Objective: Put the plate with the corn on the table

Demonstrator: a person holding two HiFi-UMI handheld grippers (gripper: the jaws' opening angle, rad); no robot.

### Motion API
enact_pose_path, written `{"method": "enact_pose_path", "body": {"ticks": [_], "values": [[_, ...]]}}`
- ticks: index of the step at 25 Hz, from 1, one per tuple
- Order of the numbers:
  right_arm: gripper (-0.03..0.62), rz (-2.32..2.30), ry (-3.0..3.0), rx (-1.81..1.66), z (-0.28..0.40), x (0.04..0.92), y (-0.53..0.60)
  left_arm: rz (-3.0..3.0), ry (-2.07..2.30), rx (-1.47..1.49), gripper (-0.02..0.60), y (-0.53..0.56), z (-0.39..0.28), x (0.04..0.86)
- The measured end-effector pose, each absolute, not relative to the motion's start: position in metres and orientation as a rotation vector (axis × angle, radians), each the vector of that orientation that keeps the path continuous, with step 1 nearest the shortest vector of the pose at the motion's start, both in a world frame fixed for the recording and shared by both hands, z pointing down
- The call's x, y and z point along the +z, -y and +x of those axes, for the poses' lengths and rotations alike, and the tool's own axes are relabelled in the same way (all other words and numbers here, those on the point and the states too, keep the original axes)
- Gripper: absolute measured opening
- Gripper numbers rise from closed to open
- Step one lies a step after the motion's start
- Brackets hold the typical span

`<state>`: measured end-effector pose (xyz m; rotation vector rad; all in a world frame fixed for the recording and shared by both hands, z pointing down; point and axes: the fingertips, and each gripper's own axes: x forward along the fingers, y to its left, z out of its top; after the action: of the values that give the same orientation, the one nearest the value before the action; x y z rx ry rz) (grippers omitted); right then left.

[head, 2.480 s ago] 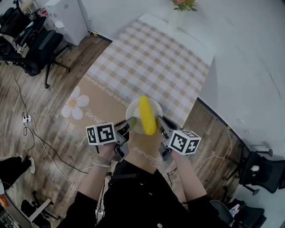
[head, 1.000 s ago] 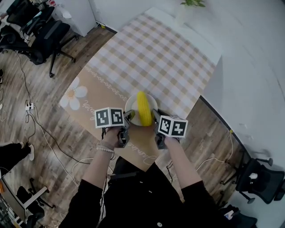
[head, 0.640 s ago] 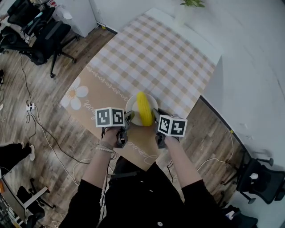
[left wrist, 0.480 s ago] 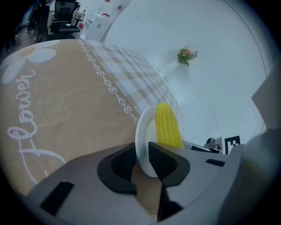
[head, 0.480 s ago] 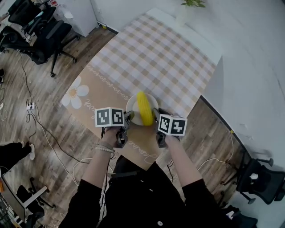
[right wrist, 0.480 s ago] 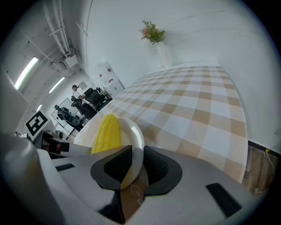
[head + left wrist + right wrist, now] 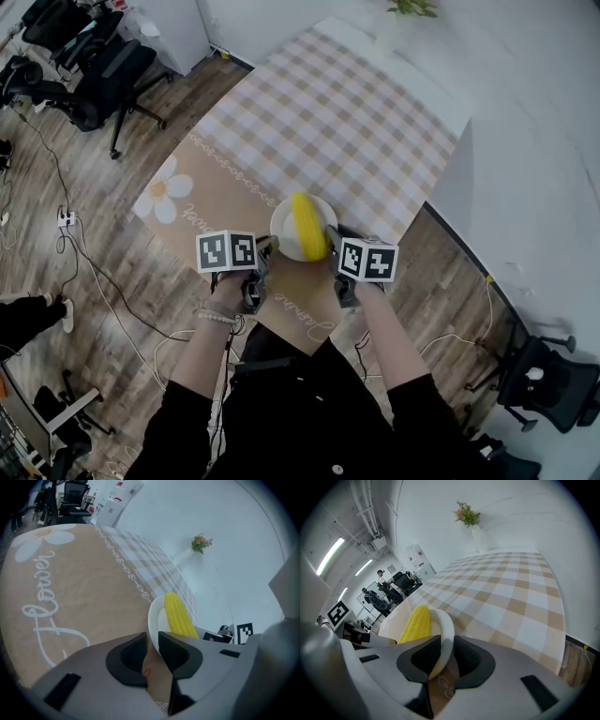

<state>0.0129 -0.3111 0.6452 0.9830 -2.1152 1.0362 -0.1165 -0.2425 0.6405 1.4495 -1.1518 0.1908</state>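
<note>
The left tongs (image 7: 151, 644) are closed on the near left rim of a white plate (image 7: 284, 232), the thin edge pinched between the two dark ribbed pads. The right tongs (image 7: 446, 648) are closed in the same way on the opposite rim, so the plate is gripped from both sides at once. A yellow corn cob (image 7: 307, 225) lies across the middle of the plate, its length pointing away from the person. Each pair of tongs carries a cube with black-and-white square markers, the left cube (image 7: 227, 251) and the right cube (image 7: 367, 260) flanking the plate. A beaded bracelet (image 7: 214, 317) sits on the left wrist. The plate is low over the near end of the surface (image 7: 422, 80), above a brown cloth border (image 7: 225, 187); whether it touches the cloth I cannot tell. On that border the word "Flower" (image 7: 44, 606) is written in white looping script, beside a printed white daisy (image 7: 164, 192) and a line of white scrollwork. Further white script runs by the plate but is too small to read. Beyond the border the cloth turns to a beige and white check (image 7: 337, 112). A white vase of flowers (image 7: 474, 531) stands at the far end. Black office chairs (image 7: 94, 75) stand on the wooden floor (image 7: 112, 281), near a white cabinet (image 7: 117, 498) with red labels too small to read.
</note>
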Motion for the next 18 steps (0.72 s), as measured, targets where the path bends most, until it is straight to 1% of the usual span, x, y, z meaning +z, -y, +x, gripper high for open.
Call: {"method": "enact_pose_path", "body": {"ticks": [2, 6, 9, 10, 11, 13, 18], "values": [[0.112, 0.968, 2.114, 1.001, 0.014, 0.645, 0.311, 1.464, 1.141, 0.135, 0.083, 0.242, -0.115, 0.635], [0.114, 0.986, 2.144, 0.980, 0.025, 0.634, 0.330, 1.523, 1.162, 0.086, 0.037, 0.256, -0.108, 0.617], [0.112, 1.032, 2.180, 0.938, 0.028, 0.622, 0.322, 1.585, 1.185, 0.045, 0.028, 0.244, -0.111, 0.605], [0.103, 1.053, 2.193, 0.912, 0.029, 0.617, 0.320, 1.611, 1.190, 0.027, 0.028, 0.241, -0.111, 0.599], [0.077, 1.075, 2.209, 0.886, 0.031, 0.611, 0.319, 1.638, 1.194, 0.008, 0.026, 0.240, -0.111, 0.593], [0.058, 1.106, 2.252, 0.840, 0.034, 0.598, 0.320, 1.693, 1.204, -0.017, 0.025, 0.241, -0.109, 0.579], [0.052, 1.098, 2.349, 0.678, 0.036, 0.561, 0.312, 1.851, 1.271, 0.038, 0.020, 0.235, -0.103, 0.544]]}}
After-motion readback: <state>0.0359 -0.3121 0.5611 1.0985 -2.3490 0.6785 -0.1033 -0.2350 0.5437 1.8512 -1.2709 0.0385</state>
